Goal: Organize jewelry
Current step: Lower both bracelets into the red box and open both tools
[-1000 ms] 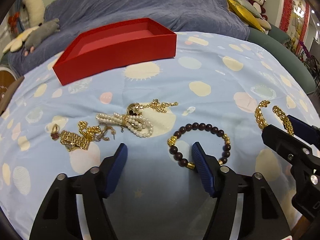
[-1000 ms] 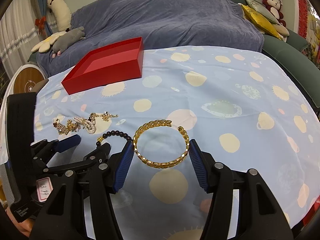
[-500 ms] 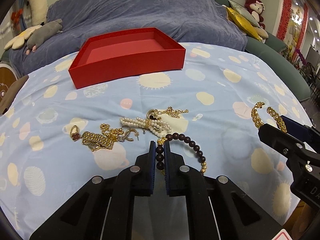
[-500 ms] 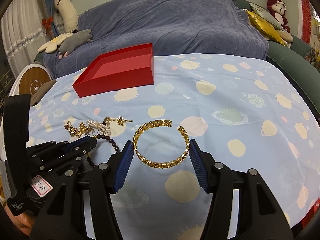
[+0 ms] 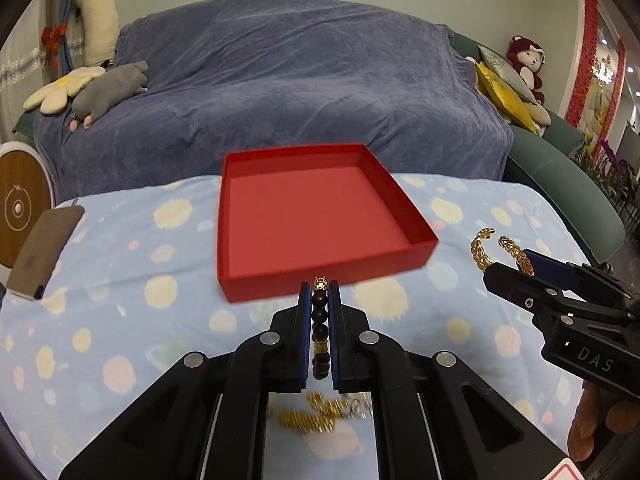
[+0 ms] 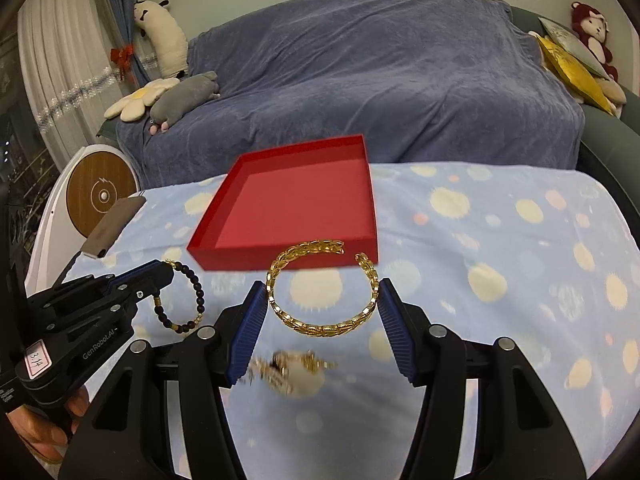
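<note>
My left gripper (image 5: 320, 292) is shut on a dark bead bracelet (image 5: 320, 328) with gold beads and holds it above the cloth, just short of the empty red box (image 5: 316, 216). The bracelet also shows hanging from that gripper in the right wrist view (image 6: 184, 300). My right gripper (image 6: 322, 300) grips an open gold bangle (image 6: 320, 292) across its width, held in the air before the red box (image 6: 288, 208). The bangle shows at the right of the left wrist view (image 5: 502, 252). More gold jewelry (image 5: 316, 416) lies blurred on the cloth below.
The table wears a light blue spotted cloth (image 5: 120, 288). A brown phone-like slab (image 5: 44, 252) lies at its left edge. Behind stands a sofa under a blue blanket (image 5: 288, 80) with plush toys (image 5: 108, 92) and cushions (image 5: 504, 92).
My left gripper closed on the bead bracelet and lifted it off the cloth towards the red box. My right gripper rose with the gold bangle and also came nearer the box.
</note>
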{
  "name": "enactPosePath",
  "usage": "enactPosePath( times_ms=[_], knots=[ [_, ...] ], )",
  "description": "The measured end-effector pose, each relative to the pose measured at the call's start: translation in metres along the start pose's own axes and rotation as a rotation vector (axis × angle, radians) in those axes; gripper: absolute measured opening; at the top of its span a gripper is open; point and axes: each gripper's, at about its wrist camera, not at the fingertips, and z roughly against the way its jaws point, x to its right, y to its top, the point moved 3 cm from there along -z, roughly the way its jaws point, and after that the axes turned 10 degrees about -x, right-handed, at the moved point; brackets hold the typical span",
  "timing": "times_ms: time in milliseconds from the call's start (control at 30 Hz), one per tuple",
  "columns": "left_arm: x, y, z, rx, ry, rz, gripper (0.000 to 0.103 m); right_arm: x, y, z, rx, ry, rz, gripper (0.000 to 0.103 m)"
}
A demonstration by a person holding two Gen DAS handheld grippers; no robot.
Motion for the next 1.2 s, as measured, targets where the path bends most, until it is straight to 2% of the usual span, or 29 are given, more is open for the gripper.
enactPosePath(
  times_ms=[133,267,500,633,667,700,767,900,1133,1167,1200],
  knots=[
    [-0.021,0.054,-0.030,0.009,0.006,0.025,0.006,0.001,0.062,-0.047,-0.013,0.011,0.008,0.055],
    [-0.036,0.100,-0.069,0.014,0.043,0.030,0.006,0.002,0.109,-0.100,-0.049,0.036,0.004,0.055],
    [-0.048,0.139,-0.139,-0.030,0.060,0.020,0.006,0.002,0.146,-0.174,-0.112,0.034,0.014,0.055],
    [-0.054,0.149,-0.166,-0.063,0.052,0.042,0.006,0.007,0.155,-0.197,-0.145,0.041,0.008,0.056],
    [-0.056,0.150,-0.171,-0.070,0.056,0.047,0.006,0.007,0.155,-0.201,-0.151,0.035,0.010,0.059],
    [-0.058,0.151,-0.176,-0.076,0.061,0.054,0.006,0.007,0.156,-0.203,-0.151,0.023,0.011,0.071],
    [-0.061,0.152,-0.182,-0.077,0.086,0.066,0.009,0.008,0.156,-0.205,-0.132,-0.024,0.018,0.079],
    [-0.069,0.150,-0.186,-0.091,0.068,0.100,0.009,0.008,0.150,-0.204,-0.139,-0.067,0.026,0.079],
    [-0.074,0.134,-0.177,-0.113,0.049,0.105,0.010,0.012,0.122,-0.195,-0.195,-0.051,0.018,0.078],
    [-0.074,0.132,-0.176,-0.112,0.047,0.110,0.012,0.013,0.118,-0.192,-0.197,-0.056,0.018,0.078],
    [-0.073,0.129,-0.174,-0.112,0.044,0.112,0.020,0.012,0.116,-0.191,-0.196,-0.058,0.016,0.078]
  ],
)
